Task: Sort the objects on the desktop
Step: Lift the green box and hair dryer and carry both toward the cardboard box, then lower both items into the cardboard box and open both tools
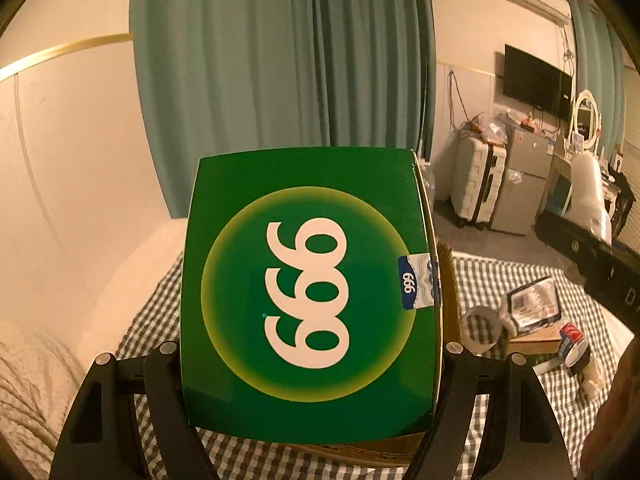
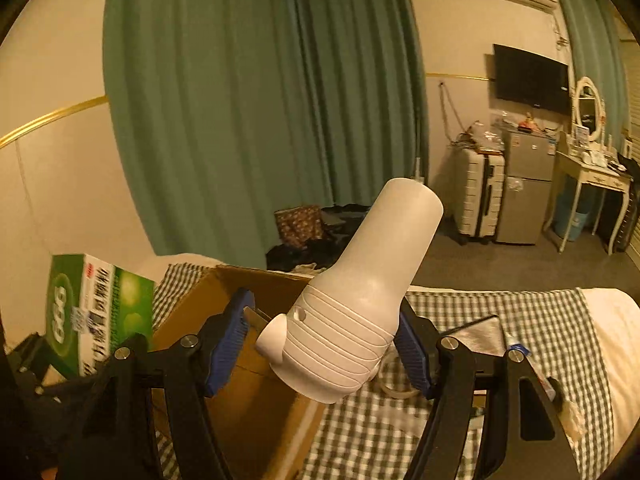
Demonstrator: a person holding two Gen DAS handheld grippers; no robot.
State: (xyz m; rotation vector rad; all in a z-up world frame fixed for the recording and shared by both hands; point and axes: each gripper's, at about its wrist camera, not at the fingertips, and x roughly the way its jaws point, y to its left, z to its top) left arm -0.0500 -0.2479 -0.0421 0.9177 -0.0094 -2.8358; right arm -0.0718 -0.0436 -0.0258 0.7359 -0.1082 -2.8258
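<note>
Clearly, both hands were busy at that moment. The left hand-held gripper (image 1: 310, 344) had its two fingers set wide, one against each side of a green carton (image 1: 308, 292) with big white digits on its top face, and it pinched the carton across its width, above the checked cloth (image 1: 500, 276) and near the cardboard box (image 2: 256, 380). The right hand-held gripper (image 2: 320, 340) held a white hair dryer (image 2: 356, 300) by its ribbed rear part. The right blue pad (image 2: 412, 348) touched the body. On the left side a gap showed between the pad and the plastic, so I could not tell how firm this grip was. The dryer hung tilted, nozzle up and away, over the open cardboard box and the edge of the checked cloth.

I judged the green carton to be light and stiff, but its walls are thin card and its print is glossy, so a hard squeeze could dent it and a weak one could let it slide. The flat side faces, near the middle, seemed the good place for the fingers.

The hair dryer looked heavier, with smooth, rounded, hard plastic. The ribs on the rear part should give some bite, while the nozzle would slip. Because it was held near one end, it might turn in the grip.

On the cloth lay also a roll of tape (image 1: 574, 346) and a small packet (image 1: 534, 304), not yet sorted.
</note>
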